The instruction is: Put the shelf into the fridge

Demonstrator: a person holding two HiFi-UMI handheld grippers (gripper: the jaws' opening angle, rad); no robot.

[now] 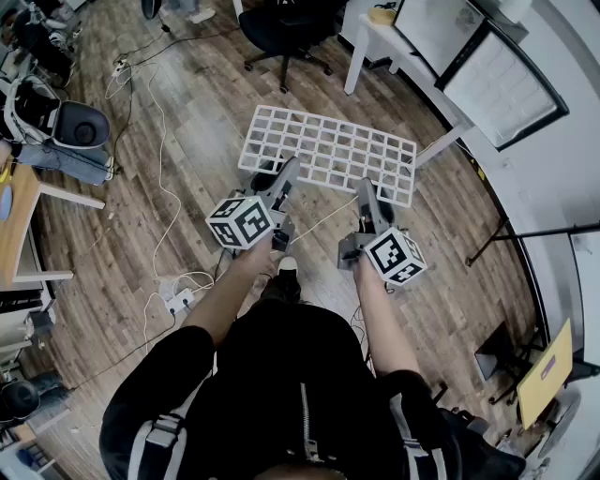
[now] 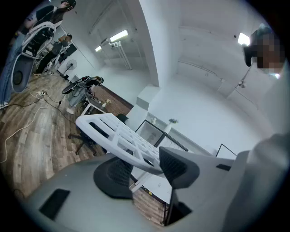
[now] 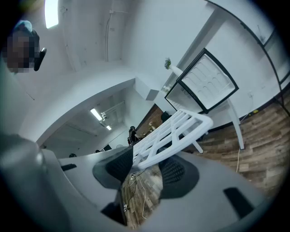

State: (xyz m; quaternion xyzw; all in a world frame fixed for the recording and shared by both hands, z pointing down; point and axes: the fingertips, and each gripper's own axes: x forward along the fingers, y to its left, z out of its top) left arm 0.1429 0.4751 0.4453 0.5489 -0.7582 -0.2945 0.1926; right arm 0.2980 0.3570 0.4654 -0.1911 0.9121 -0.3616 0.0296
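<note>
Left gripper [image 2: 145,165]: pads [image 2: 177,166] pinched on the near rim of the white grid shelf [image 2: 115,131], one pad on each side of it. Same deal w/ the right gripper [image 3: 146,166], pads [image 3: 174,173] closed on that same rim.

In the head view both grips sit on the shelf's near long edge, one twd the left end, the other twd the right end. The shelf [image 1: 328,148] is held up off the wood floor [image 1: 187,141], approx flat (looks a bit tilted in both gripper views tbh).

- Past the shelf's far edge: black office chair [image 1: 286,28].
- Far-right of the shelf: white table [image 1: 375,37] and the fridge [image 1: 502,86] w/ its black-framed door.
- Left of the shelf: cables [image 1: 161,178] and a power strip [image 1: 178,300] on the floor.
</note>
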